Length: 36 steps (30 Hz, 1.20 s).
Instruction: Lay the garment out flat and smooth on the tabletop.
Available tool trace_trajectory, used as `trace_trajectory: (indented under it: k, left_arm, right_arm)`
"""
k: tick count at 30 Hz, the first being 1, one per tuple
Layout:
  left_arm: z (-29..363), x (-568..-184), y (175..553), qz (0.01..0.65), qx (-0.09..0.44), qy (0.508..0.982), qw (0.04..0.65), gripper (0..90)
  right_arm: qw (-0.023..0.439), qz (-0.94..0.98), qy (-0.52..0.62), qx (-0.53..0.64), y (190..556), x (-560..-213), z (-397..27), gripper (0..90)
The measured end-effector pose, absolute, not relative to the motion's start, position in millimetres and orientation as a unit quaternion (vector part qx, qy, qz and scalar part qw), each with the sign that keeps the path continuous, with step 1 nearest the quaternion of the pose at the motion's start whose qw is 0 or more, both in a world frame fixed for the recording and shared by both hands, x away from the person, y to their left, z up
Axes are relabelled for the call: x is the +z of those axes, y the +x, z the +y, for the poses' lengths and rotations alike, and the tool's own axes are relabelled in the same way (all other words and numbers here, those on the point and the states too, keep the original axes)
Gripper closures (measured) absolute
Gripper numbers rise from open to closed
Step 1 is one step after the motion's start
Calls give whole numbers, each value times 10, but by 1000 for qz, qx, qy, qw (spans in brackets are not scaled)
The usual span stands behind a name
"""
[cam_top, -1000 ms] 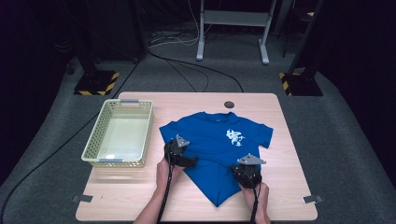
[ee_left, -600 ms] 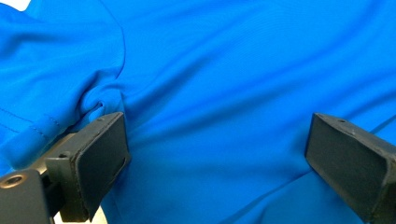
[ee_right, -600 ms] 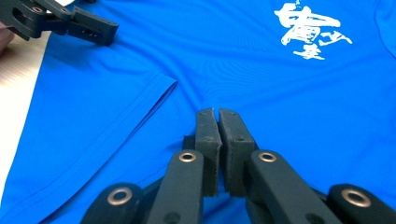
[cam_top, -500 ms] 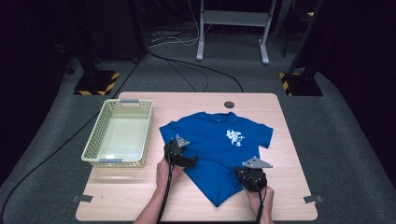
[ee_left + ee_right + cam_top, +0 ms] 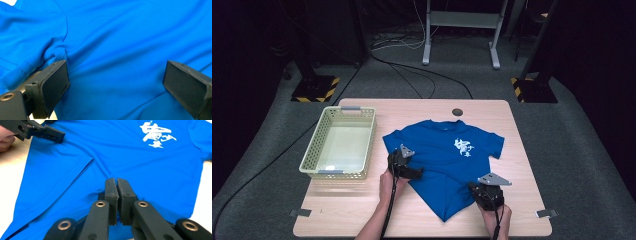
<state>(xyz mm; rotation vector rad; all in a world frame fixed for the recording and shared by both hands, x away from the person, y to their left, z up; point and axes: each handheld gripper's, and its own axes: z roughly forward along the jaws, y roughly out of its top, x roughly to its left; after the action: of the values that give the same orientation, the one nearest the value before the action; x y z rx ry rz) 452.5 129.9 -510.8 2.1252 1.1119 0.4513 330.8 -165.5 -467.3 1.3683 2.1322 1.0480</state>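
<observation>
so we are early in folding the blue t-shirt (image 5: 444, 160), as we judge it: it lies on the wooden table (image 5: 362, 210), skewed, with its collar toward the far edge and its hem corner pointing at us. one bottom corner already looks turned in over the body, since the right gripper view shows a hemmed edge lying across the front; the sleeves are still spread, and the white print (image 5: 156, 133) faces up. none of the shirt is in the pale yellow basket (image 5: 312, 160), which stands just left of it, so most of the folding and any putting away seem left to do.

our left gripper (image 5: 411, 172) sits at the shirt's left edge with its jaws wide apart, blue cloth lying between the pads (image 5: 53, 83) but not pinched. our right gripper (image 5: 116, 182) hangs over the lower right part of the shirt with its jaws pressed together; we see no fold of cloth caught between them.

the table is light wood, with tape marks near its front corners and a small dark round spot (image 5: 457, 112) at the far edge. beyond it lies grey carpet with cables (image 5: 412, 75), a metal stand (image 5: 460, 30) and striped weighted bases (image 5: 317, 90) in a dark room.
</observation>
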Motion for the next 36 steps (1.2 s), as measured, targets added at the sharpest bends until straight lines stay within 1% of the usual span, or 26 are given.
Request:
trace_trajectory:
  k: [12, 15, 16, 17, 21, 22, 23, 24, 25, 26, 29, 30, 31, 32, 33, 34, 35, 36]
  left_arm:
    - [1300, -5108, 4525, 429, 174, 817, 343, 64]
    - [1300, -5108, 4525, 429, 174, 817, 344, 63]
    - [1300, -5108, 4525, 428, 174, 817, 344, 63]
    - [1300, -5108, 4525, 428, 174, 817, 344, 64]
    - [1300, -5108, 4525, 429, 174, 817, 343, 64]
    - [1300, -5108, 4525, 429, 174, 817, 343, 64]
    - [1300, -5108, 4525, 429, 174, 817, 344, 64]
    - [1300, -5108, 4525, 429, 174, 817, 344, 64]
    - [1300, -5108, 4525, 429, 174, 817, 343, 64]
    - [1300, -5108, 4525, 429, 174, 817, 343, 63]
    - [1300, -5108, 4525, 429, 174, 817, 343, 64]
    - [1300, -5108, 4524, 429, 174, 817, 343, 64]
    - [1301, -5107, 4525, 428, 174, 818, 343, 64]
    - [1300, -5107, 4523, 428, 175, 818, 343, 64]
    - [1300, -5107, 4523, 428, 175, 818, 343, 64]
    - [1299, -5107, 4523, 427, 176, 818, 343, 64]
    - [1299, -5107, 4522, 427, 176, 818, 343, 64]
    - [1298, -5106, 4520, 427, 177, 818, 342, 64]
  right_arm:
    - [211, 753, 497, 375, 2973, -4575, -1830, 873]
    - [219, 745, 502, 380, 2773, -4541, -1932, 873]
    - [219, 745, 502, 380, 2773, -4541, -1932, 873]
    - [221, 742, 507, 379, 2665, -4544, -1986, 873]
    - [214, 741, 515, 373, 2465, -4580, -2104, 849]
    - [214, 741, 515, 373, 2465, -4580, -2104, 849]
    - [211, 741, 517, 373, 2420, -4583, -2139, 815]
    - [211, 741, 517, 373, 2420, -4583, -2139, 815]
    - [199, 734, 525, 382, 2320, -4568, -2231, 724]
    - [203, 724, 532, 389, 2239, -4526, -2300, 638]
    - [211, 718, 535, 392, 2222, -4502, -2348, 612]
    - [217, 715, 541, 385, 2294, -4524, -2371, 530]
    - [215, 715, 543, 385, 2356, -4550, -2379, 501]
    - [217, 713, 546, 382, 2432, -4579, -2379, 447]
    - [217, 713, 546, 382, 2432, -4579, -2379, 447]
    - [219, 714, 549, 375, 2521, -4614, -2376, 410]
    - [218, 713, 551, 375, 2620, -4656, -2377, 394]
    - [211, 712, 559, 369, 2841, -4745, -2383, 306]
